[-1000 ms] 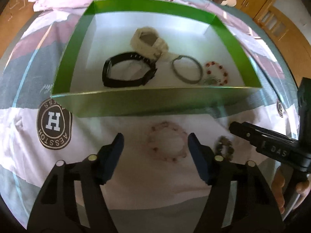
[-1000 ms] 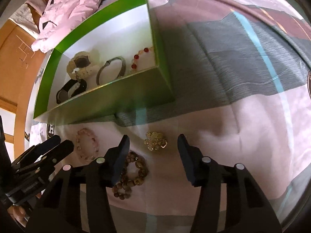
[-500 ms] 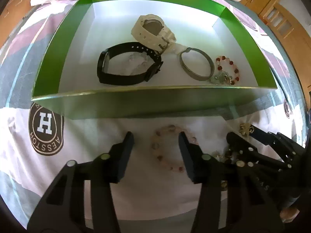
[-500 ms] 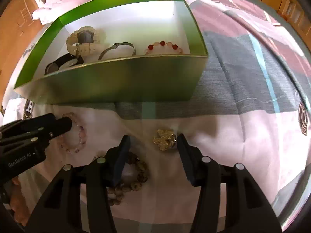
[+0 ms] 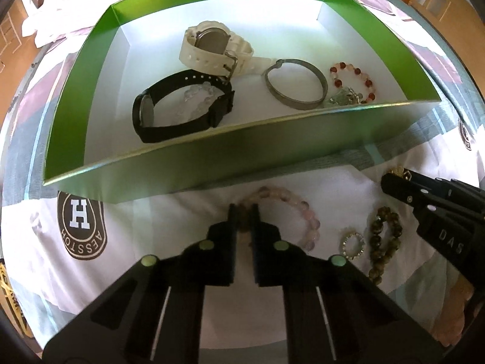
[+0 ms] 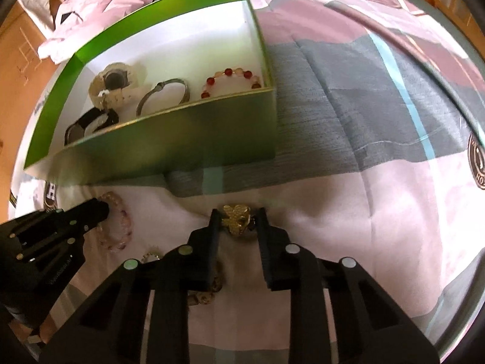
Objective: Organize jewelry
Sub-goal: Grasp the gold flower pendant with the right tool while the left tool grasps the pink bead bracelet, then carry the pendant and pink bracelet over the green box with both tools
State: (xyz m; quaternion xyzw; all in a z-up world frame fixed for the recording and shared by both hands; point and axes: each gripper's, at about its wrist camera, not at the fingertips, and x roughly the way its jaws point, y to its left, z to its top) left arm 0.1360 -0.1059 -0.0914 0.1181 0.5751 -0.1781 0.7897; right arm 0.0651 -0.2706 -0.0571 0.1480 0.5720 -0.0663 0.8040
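The left gripper [image 5: 244,212] has its jaws pressed together on the near-left arc of a pale pink beaded bracelet [image 5: 298,209], whose loop curves away to the right on the white patch of the printed bedspread [image 5: 169,221]. The right gripper [image 6: 238,218] straddles a small gold filigree brooch [image 6: 235,214]; its jaws are closing, with the brooch between them and both inner faces at or very near its edges — whether they already press on it I cannot tell.

Just right of the pink bracelet lie a small silver sparkly ring [image 5: 352,244] and, beside it, a dark brown-green beaded bracelet [image 5: 382,239], partly under the right gripper's arm. A round brown badge print with a white H [image 5: 81,224] marks the cloth to the left.

Beyond the grippers, on the far side of both pieces, stands an open green cardboard box with a white floor [image 5: 212,163]. Inside it, from left to right: a black strap watch [image 5: 178,109] with a clear beaded bracelet [image 5: 197,97] lying inside its loop, a cream plastic watch [image 5: 212,47] further back, a grey metal bangle [image 5: 295,86], and a red-and-white beaded bracelet [image 5: 353,80] with a small silver trinket [image 5: 341,98] at its near edge — close to the box's front wall.

Crumpled pale pink bedding [image 6: 100,3] lies at the far left.
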